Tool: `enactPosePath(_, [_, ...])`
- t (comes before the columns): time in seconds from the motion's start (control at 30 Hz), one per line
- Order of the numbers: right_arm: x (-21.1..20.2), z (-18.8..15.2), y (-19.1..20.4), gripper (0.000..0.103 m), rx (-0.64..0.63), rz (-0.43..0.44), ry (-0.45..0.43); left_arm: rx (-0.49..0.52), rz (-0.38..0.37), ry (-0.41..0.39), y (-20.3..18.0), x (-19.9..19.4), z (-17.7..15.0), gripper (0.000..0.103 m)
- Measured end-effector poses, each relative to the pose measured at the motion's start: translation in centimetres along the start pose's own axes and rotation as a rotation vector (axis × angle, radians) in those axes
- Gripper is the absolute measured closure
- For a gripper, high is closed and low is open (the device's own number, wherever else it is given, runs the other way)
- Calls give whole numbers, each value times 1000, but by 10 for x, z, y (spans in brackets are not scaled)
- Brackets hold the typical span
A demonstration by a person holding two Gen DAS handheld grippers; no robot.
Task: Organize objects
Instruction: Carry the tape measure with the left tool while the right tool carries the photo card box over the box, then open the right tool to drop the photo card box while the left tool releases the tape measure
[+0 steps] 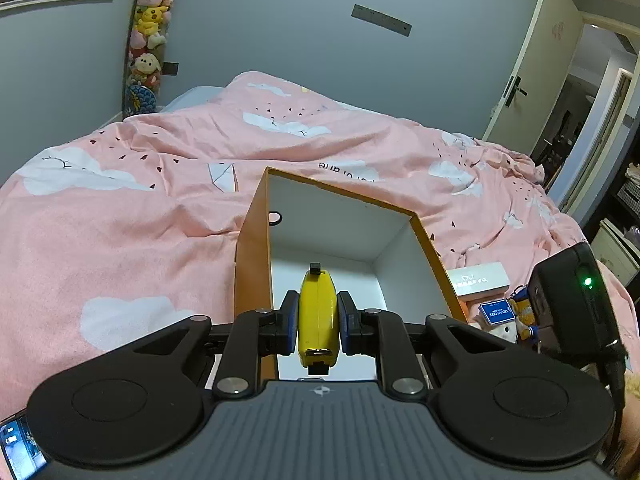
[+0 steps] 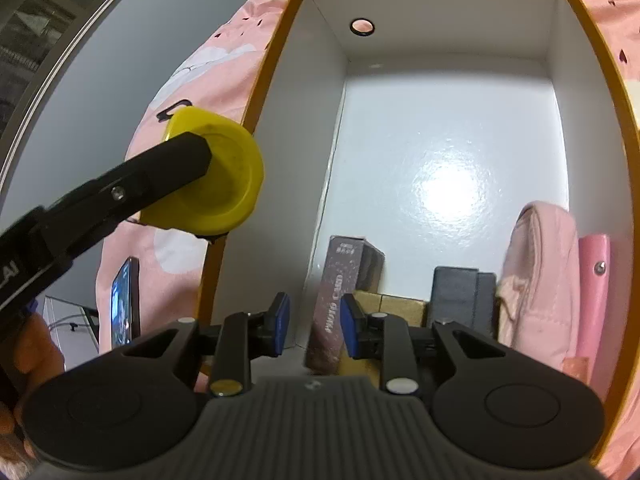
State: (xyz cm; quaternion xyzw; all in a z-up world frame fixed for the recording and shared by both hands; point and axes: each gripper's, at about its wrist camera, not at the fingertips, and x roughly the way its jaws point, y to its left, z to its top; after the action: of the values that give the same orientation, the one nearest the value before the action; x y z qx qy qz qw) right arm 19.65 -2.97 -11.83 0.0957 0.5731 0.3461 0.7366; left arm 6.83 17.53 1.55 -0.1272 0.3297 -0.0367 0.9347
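Observation:
My left gripper [image 1: 318, 318] is shut on a yellow tape measure [image 1: 318, 312] and holds it above the near end of an orange box with a white inside [image 1: 252, 240]. In the right wrist view the tape measure [image 2: 228, 180] hangs over the box's left wall [image 2: 276, 184]. My right gripper [image 2: 314, 324] is open and empty, above the box's near end. Inside the box stand a dark photo-card box [image 2: 332, 300], a grey case [image 2: 460, 296], a pink pouch [image 2: 540, 280] and a pink flat item [image 2: 594, 292].
The box sits on a bed with a pink quilt [image 1: 140, 200]. A white carton [image 1: 478, 278], a blue-labelled item [image 1: 496, 312] and a small plush toy [image 1: 504, 330] lie right of the box. A phone [image 2: 124, 304] lies left of it. An open door [image 1: 532, 60] stands at far right.

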Motion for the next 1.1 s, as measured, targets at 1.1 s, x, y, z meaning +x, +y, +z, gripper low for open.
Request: enactPosePath(1.1, [-47, -3, -45, 79, -146, -45, -203, 574, 208, 462, -72, 43, -29, 81])
